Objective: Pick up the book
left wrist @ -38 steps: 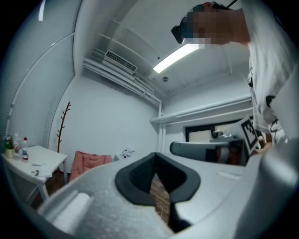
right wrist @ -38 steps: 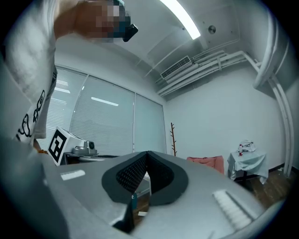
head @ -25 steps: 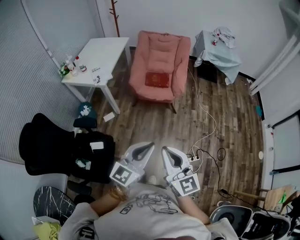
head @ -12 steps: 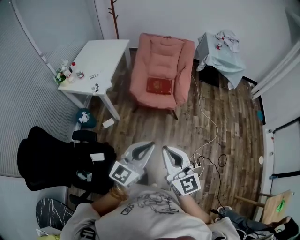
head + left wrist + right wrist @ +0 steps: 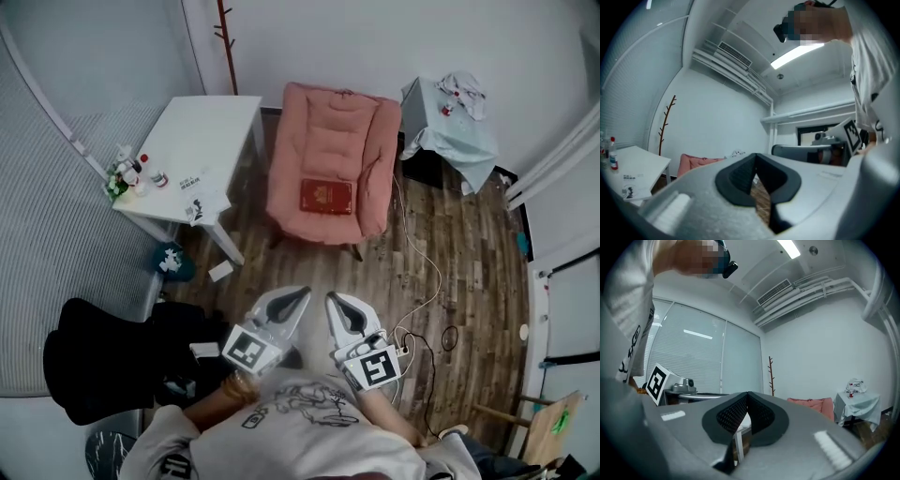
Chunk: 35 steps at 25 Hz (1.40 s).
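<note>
A flat red hardcover book point(image 5: 326, 196) lies on the seat cushion of a pink upholstered armchair point(image 5: 333, 131), which stands by the far wall on the dark wooden plank floor point(image 5: 469, 244). Both claws are well apart from it, held side by side low in front of the person's chest. The left claw point(image 5: 300, 294) is pinched fully together with nothing between its ribbed black pads point(image 5: 740, 175). The right claw point(image 5: 330, 300) is likewise closed and empty. Left of the armchair stands a white square bench point(image 5: 211, 127) with small bottles point(image 5: 141, 172) and papers point(image 5: 195, 183) near one corner. Right of the armchair is a small table draped in pale blue cloth point(image 5: 455, 136).
</note>
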### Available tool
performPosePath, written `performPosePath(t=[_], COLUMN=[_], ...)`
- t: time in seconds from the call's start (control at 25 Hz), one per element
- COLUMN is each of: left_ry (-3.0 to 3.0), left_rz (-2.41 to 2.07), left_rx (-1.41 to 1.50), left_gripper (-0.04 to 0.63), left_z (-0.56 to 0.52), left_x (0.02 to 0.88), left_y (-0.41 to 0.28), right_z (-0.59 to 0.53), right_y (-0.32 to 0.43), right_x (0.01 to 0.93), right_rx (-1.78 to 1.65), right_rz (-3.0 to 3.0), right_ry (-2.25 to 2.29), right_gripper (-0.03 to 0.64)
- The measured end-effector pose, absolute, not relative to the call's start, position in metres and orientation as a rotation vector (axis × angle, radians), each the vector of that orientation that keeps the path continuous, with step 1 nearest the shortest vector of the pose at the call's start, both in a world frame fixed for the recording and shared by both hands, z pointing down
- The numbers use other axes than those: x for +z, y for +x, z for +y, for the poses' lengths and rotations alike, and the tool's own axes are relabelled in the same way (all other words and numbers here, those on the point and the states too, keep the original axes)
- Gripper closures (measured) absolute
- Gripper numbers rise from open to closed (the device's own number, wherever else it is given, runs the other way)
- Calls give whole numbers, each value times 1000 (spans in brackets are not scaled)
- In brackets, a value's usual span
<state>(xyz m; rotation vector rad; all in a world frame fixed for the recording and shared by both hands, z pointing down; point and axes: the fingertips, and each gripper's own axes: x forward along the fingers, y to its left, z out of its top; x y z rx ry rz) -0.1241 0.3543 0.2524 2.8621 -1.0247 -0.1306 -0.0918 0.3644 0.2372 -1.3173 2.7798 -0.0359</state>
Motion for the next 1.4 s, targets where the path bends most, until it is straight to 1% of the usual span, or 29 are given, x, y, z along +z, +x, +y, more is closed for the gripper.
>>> performPosePath(t=[0.36, 0.64, 0.96, 1.16, 1.4], left_ry=[2892, 2902, 2893, 2881, 2915], left_rz=[-986, -988, -1010, -1033, -1073], left_rx=[-106, -86, -59, -54, -19], left_gripper=[592, 592, 592, 592, 592], left_z=[265, 213, 134, 65, -14], left_x=[252, 256, 260, 267, 262], left_y=[-140, -125, -75, -38, 12], right_z=[279, 232, 150, 80, 0], right_y=[-113, -91, -46, -1, 53], right_x=[241, 250, 240, 254, 245], right_rx=[-52, -58, -41, -87, -73], right_rz=[2789, 2806, 2768, 2744, 2765], right_ry=[-1362, -1422, -1349, -1352, -1327], right_gripper=[611, 611, 611, 611, 611])
